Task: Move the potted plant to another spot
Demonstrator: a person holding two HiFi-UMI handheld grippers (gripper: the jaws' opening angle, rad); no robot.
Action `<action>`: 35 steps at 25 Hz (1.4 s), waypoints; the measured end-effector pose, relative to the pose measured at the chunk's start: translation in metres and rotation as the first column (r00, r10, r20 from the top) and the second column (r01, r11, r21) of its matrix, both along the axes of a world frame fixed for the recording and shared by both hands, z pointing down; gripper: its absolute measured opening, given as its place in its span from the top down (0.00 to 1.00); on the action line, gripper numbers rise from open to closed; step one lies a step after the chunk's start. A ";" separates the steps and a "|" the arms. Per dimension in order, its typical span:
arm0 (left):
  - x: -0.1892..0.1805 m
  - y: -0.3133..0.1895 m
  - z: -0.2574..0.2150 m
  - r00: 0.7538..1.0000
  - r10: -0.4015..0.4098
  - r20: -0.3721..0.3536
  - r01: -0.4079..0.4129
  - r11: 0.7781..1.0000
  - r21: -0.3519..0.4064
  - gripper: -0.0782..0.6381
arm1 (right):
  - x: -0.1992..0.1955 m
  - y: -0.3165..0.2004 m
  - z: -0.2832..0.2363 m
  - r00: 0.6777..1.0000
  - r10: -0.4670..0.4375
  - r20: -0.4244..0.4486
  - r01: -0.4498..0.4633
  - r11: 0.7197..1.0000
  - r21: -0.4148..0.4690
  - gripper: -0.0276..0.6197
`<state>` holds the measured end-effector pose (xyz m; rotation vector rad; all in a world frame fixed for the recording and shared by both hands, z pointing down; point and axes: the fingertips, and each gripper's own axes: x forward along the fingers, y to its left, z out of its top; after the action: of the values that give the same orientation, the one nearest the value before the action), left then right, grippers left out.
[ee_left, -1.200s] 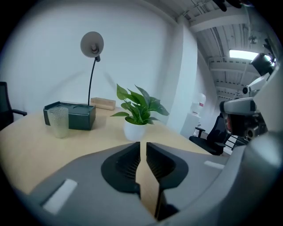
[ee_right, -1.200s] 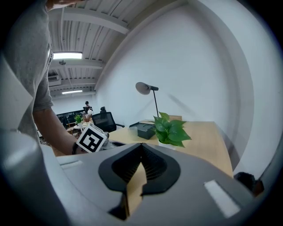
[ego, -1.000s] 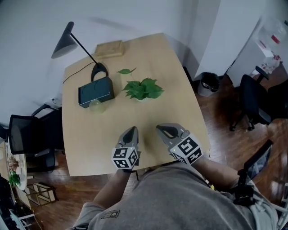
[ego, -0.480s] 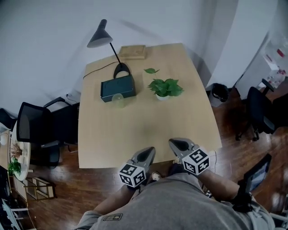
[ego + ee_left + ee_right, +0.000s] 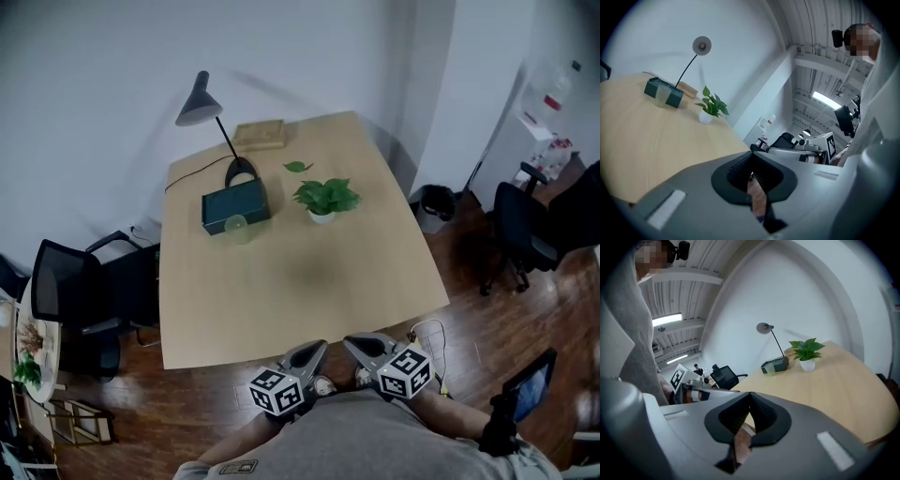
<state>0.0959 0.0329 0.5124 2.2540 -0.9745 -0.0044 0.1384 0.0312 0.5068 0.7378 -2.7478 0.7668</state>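
Left gripper: jaws closed, nothing in them, held just off the near edge of the table. Well ahead of both jaws a lamp and a dark box stand on the table, with the potted plant upright just right of the box. Right gripper: jaws closed, empty, beside the left.

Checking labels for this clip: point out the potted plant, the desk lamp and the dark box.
potted plant (image 5: 325,196), head view, on its leaves.
desk lamp (image 5: 197,103), head view, on its shade.
dark box (image 5: 234,200), head view, on its middle.
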 end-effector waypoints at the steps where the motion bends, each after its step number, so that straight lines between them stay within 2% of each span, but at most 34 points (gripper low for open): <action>1: 0.001 0.001 -0.001 1.000 -0.001 -0.001 0.001 1.000 -0.002 0.89 | 0.001 0.002 -0.001 1.000 -0.008 0.004 0.008 1.000 -0.006 0.95; 5: 0.013 -0.001 -0.007 1.000 0.018 -0.010 -0.017 1.000 0.007 0.89 | 0.007 -0.004 -0.010 1.000 -0.012 0.012 0.012 1.000 0.010 0.95; 11: 0.023 -0.001 -0.011 1.000 0.009 -0.018 -0.008 1.000 0.020 0.89 | 0.013 -0.007 -0.011 1.000 0.000 -0.026 0.001 1.000 0.031 0.95; 35: 0.016 -0.006 -0.011 1.000 -0.027 -0.008 0.027 0.999 0.036 0.89 | 0.010 -0.020 -0.017 1.000 0.013 -0.022 -0.011 0.998 0.063 0.95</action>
<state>0.1122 0.0272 0.5014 2.2719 -1.0083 -0.0421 0.1484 0.0117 0.4897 0.7712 -2.7610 0.6738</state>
